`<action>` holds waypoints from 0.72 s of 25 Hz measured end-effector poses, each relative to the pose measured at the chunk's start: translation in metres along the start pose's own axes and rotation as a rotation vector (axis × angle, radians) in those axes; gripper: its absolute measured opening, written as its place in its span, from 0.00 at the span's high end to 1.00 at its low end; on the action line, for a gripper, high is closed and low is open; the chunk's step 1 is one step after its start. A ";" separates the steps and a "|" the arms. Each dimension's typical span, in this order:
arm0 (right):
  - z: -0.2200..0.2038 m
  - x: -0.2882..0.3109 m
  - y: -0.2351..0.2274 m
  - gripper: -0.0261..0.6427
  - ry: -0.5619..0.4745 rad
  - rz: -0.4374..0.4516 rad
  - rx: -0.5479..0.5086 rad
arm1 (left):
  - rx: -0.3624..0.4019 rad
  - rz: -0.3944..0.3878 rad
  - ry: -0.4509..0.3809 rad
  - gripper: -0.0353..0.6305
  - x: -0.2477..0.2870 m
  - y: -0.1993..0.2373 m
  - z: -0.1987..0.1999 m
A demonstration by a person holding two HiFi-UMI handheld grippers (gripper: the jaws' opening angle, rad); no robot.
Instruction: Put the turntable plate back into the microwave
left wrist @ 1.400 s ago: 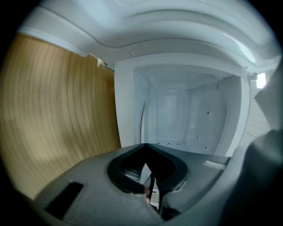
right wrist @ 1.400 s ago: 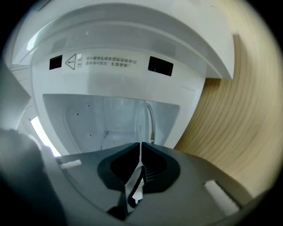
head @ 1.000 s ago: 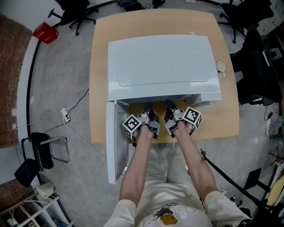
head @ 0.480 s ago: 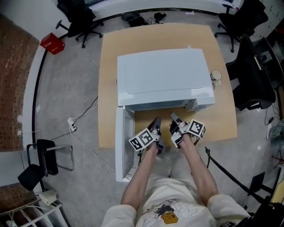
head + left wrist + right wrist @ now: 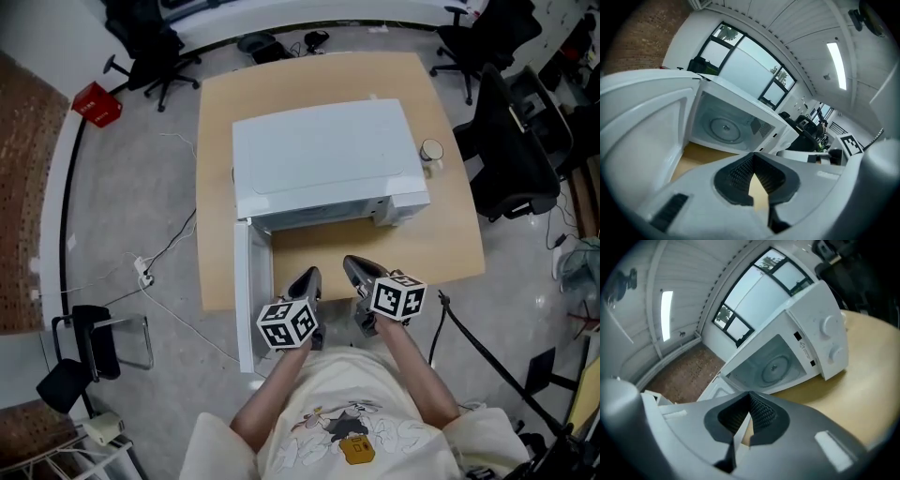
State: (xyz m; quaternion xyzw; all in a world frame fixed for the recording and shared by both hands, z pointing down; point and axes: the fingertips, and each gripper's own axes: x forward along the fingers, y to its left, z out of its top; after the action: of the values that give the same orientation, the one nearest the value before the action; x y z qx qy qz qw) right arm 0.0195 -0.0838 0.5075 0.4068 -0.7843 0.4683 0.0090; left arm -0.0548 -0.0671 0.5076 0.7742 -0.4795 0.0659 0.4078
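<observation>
While the microwave (image 5: 323, 159) stands on the wooden bench (image 5: 441, 244) with its door (image 5: 251, 291) swung wide open toward the near left, the turntable plate (image 5: 724, 127) lies flat on the floor of the cavity, centred there. Both gripper views look straight into that cavity, and the round glass disc is plain in each of them. Neither gripper touches it.

At the near edge of the bench, the left gripper (image 5: 753, 154) is held in front of the open cavity with its ribbed pads pressed together at the tips and nothing between them. Just to its right, the right gripper (image 5: 749, 393) is also pressed together and empty, pointing toward the microwave's front. Both are well apart from the plate. Each carries its marker cube, the left cube (image 5: 286, 323) and the right cube (image 5: 398, 297), close to the person's body.

On the bench to the right of the microwave sits a small round white item (image 5: 431, 150).
</observation>
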 end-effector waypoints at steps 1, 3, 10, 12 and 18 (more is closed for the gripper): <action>-0.005 -0.002 0.000 0.95 0.017 -0.036 -0.060 | -0.006 0.007 0.002 0.95 -0.005 -0.002 -0.001; -0.010 -0.003 0.000 0.95 0.048 -0.068 -0.130 | -0.017 0.006 0.018 0.95 -0.008 -0.007 -0.006; -0.028 -0.002 -0.014 0.95 0.117 -0.129 -0.172 | 0.031 -0.016 0.055 0.95 -0.004 -0.012 -0.008; -0.034 0.000 -0.016 0.95 0.137 -0.133 -0.171 | 0.025 -0.022 0.066 0.95 -0.004 -0.012 -0.008; -0.031 0.006 -0.008 0.95 0.160 -0.150 -0.234 | 0.044 -0.004 0.083 0.95 -0.003 -0.006 -0.008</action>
State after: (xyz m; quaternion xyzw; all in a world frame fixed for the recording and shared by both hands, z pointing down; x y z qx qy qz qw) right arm 0.0096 -0.0669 0.5334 0.4219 -0.7977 0.4026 0.1537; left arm -0.0493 -0.0586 0.5076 0.7806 -0.4590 0.1073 0.4103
